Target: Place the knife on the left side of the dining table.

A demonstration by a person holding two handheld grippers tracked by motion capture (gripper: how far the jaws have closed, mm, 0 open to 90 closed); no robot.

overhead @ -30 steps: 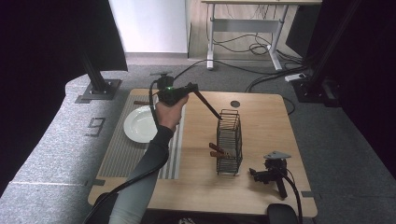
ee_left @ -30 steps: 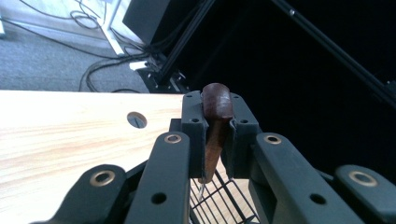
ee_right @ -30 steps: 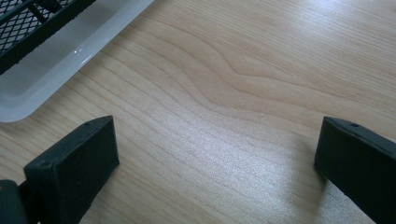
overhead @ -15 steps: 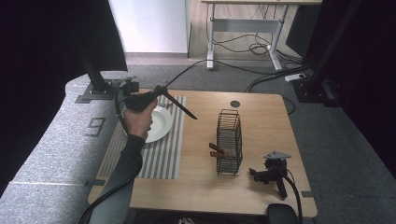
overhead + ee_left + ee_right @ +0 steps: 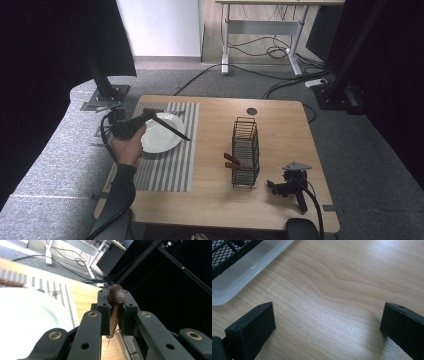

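Wood tabletop lies bare along your near edge. Your right gripper rests on it near the right front corner, jaws wide apart with nothing between them, just beside the wire rack and its clear tray. Two brown handles poke from the rack's left side. Open wood separates rack and striped mat. Your left gripper is clamped on a brown-handled utensil slanting over the plate on the mat, near the table's left edge. Another utensil lies beyond the plate
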